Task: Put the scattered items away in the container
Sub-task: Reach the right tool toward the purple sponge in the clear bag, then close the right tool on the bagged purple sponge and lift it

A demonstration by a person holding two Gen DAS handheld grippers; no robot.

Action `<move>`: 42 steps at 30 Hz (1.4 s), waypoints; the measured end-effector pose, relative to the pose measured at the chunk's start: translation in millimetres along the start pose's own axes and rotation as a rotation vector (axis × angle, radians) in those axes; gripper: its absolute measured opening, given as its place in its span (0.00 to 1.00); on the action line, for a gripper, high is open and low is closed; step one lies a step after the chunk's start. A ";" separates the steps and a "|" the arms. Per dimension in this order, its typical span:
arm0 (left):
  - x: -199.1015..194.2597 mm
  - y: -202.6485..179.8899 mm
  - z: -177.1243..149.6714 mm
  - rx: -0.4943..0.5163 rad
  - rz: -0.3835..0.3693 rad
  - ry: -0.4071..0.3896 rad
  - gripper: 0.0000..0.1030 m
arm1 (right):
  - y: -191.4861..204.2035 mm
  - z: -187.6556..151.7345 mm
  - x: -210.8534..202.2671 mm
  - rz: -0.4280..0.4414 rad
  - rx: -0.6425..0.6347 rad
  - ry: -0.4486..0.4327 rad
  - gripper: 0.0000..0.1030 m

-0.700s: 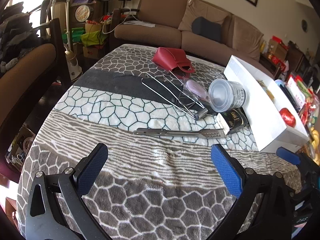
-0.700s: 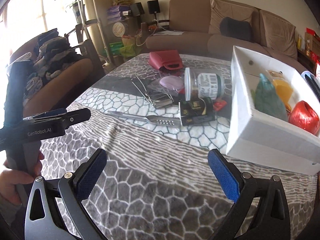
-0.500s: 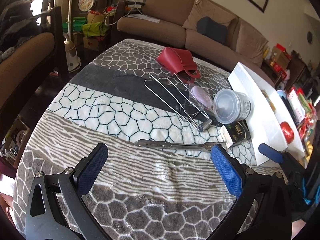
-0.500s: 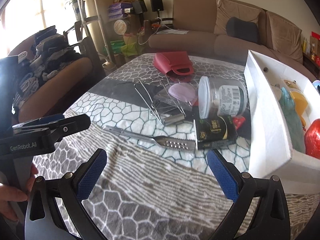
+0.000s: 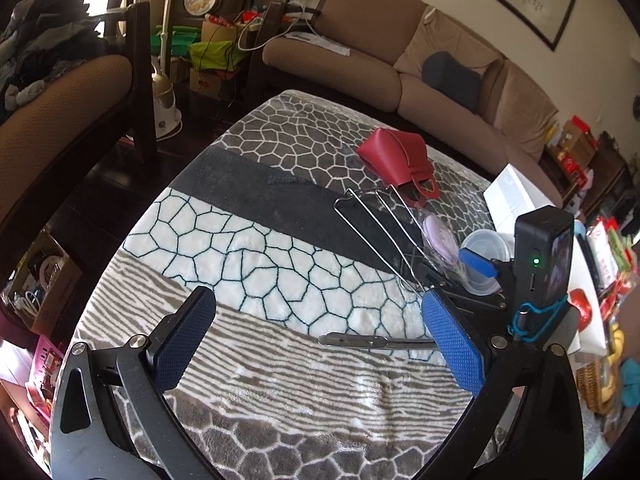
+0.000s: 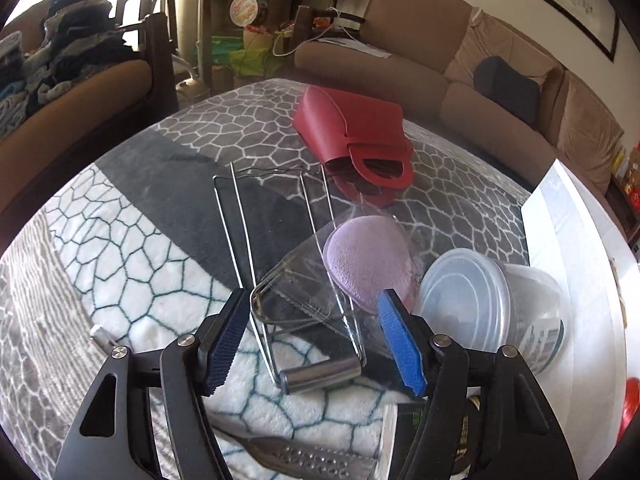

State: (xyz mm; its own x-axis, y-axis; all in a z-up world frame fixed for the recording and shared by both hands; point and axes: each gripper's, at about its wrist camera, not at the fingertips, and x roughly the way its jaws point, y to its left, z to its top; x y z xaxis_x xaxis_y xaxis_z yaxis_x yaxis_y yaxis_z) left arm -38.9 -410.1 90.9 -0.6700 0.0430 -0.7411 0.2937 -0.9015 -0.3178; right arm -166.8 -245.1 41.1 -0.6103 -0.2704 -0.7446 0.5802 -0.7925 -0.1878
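Straddling wire tongs (image 6: 296, 280): right tool (image 6: 316, 344), unseen leftward.

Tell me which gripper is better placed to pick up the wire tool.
Right. The right gripper already straddles the wire tool, jaws apart around it. The left gripper hangs open over bare blanket.

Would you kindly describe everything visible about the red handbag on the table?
The small red leather-look handbag lies on its side on the grey patterned blanket, at the far end of the clutter. It has a smooth matte body, a folded flap and a cut-out loop handle that faces the camera. Its open mouth shows a dark inside. The tips of the bent wire tool reach its lower edge; whether they touch it is unclear. No gripper is near it.
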 end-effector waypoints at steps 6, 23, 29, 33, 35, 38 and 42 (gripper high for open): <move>2.7 -4.1 -0.5 -0.024 -0.057 0.017 1.00 | 4.5 8.5 9.1 -0.056 -0.133 0.003 0.10; 40.2 11.0 -21.2 -0.316 -0.378 0.232 1.00 | 24.1 -18.6 -102.0 0.333 0.006 -0.069 0.06; 39.6 2.1 -24.8 -0.278 -0.312 0.229 1.00 | 20.5 -49.7 -92.9 0.200 0.022 0.008 0.23; 45.5 -3.3 -25.4 -0.284 -0.316 0.251 1.00 | -19.4 -63.7 -66.0 0.266 0.316 0.050 0.38; 47.4 -7.0 -25.5 -0.273 -0.316 0.256 1.00 | -33.3 -67.4 -54.8 0.297 0.441 0.052 0.39; 50.0 -8.9 -26.7 -0.263 -0.305 0.269 1.00 | -41.8 -67.4 -43.2 0.304 0.545 0.051 0.42; 51.6 -4.9 -27.9 -0.281 -0.318 0.279 1.00 | -48.2 -63.2 -29.1 0.341 0.654 0.038 0.51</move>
State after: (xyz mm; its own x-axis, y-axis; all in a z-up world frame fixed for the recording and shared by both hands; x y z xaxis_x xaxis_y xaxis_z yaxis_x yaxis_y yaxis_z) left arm -55.8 -391.4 37.6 -0.5599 0.4448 -0.6990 0.3025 -0.6757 -0.6722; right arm -142.9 -164.5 31.3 -0.4277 -0.5505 -0.7170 0.2870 -0.8349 0.4698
